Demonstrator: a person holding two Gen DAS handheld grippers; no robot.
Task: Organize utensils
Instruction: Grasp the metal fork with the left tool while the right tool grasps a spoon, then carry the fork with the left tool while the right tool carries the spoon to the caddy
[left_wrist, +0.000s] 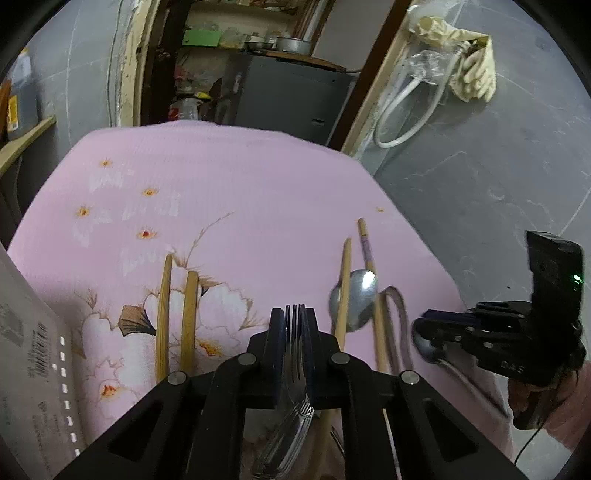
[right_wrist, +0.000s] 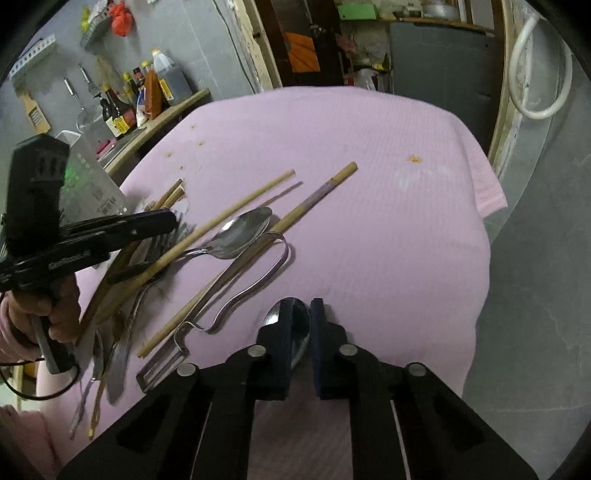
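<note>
My left gripper (left_wrist: 293, 314) is shut on the tines end of a steel fork (left_wrist: 295, 365), with a second fork (left_wrist: 291, 439) lying under it. In the right wrist view the left gripper (right_wrist: 171, 221) hovers over the utensil pile. My right gripper (right_wrist: 300, 308) is shut on the bowl of a steel spoon (right_wrist: 301, 332) near the cloth's front; in the left wrist view the right gripper (left_wrist: 421, 328) shows at the right with that spoon (left_wrist: 424, 349). Another spoon (right_wrist: 240, 232), loose chopsticks (right_wrist: 240, 206) and a peeler (right_wrist: 162, 369) lie on the pink cloth (right_wrist: 369, 221).
Two chopsticks (left_wrist: 177, 317) lie side by side at the left. A printed box (left_wrist: 33, 369) stands at the cloth's left edge. Bottles (right_wrist: 147, 92) fill a shelf behind. The cloth drops off at its right edge (right_wrist: 487, 206) to grey floor. A knife (right_wrist: 118, 362) lies in the pile.
</note>
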